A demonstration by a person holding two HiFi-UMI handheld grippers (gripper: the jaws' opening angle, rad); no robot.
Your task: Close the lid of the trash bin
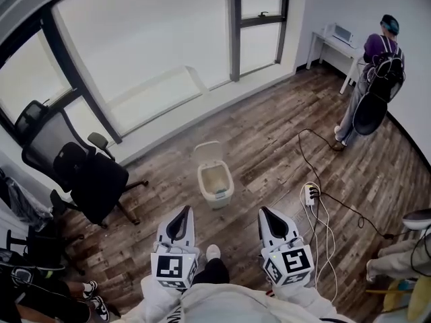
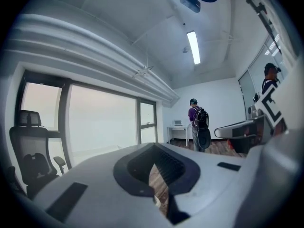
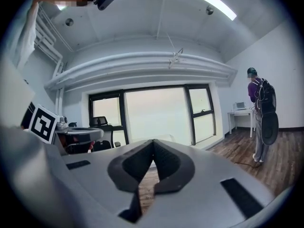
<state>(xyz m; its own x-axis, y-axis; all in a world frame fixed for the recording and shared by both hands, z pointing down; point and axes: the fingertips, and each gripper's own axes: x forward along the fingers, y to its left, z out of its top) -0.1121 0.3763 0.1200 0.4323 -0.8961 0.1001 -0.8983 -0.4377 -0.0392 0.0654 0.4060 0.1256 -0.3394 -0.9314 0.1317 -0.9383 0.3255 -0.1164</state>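
Note:
A small cream trash bin stands on the wood floor ahead of me, its lid tilted up and back on the far side, the inside showing. My left gripper and right gripper are held low near my body, well short of the bin, one on each side. Both have their jaws together at the tips with nothing between them. In both gripper views the jaws point up toward the windows; the bin is hidden there.
Black office chairs stand at the left by the window. A power strip with cables lies on the floor at right. A person with a backpack stands by a white desk at the far right.

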